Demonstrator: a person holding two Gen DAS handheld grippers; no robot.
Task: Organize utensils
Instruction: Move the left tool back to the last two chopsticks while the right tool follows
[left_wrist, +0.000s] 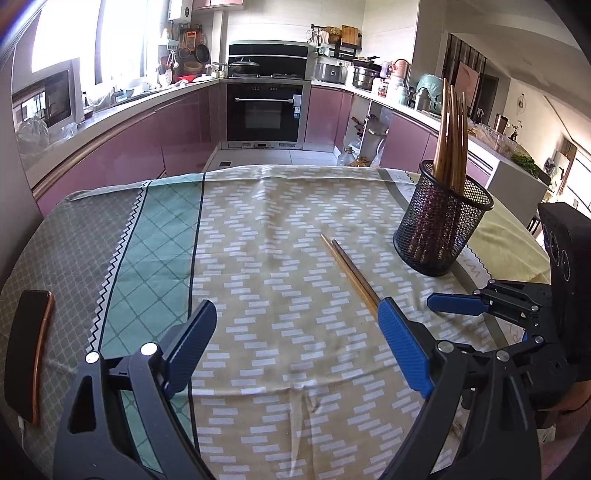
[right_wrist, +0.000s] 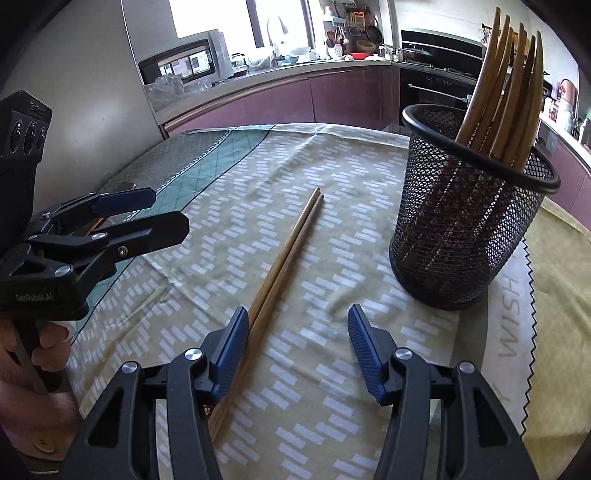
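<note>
Two chopsticks (right_wrist: 284, 258) lying side by side on the patterned cloth (left_wrist: 280, 332) over the worktop, thin tips toward the far edge, thick ends toward the viewer. Near them, off to the right, a black mesh holder (right_wrist: 469, 206) standing upright with a bunch of brown chopsticks (right_wrist: 506, 85) leaning out of its top.

Right gripper (right_wrist: 297, 354) low over the cloth, fingers (right_wrist: 231, 354) spread apart and gripping nothing; left finger just beside the thick part of the pair, perhaps touching it, right finger well apart on bare cloth.

Left gripper (left_wrist: 295, 350) also low over the cloth, fingers (left_wrist: 404, 347) wide open with nothing but cloth between them; right finger covering the pair's near end in the left wrist view, contact impossible to tell.

Dark phone (left_wrist: 27, 354) flat near the left edge of the worktop. Kitchen cabinets and an oven (left_wrist: 266, 110) beyond.
</note>
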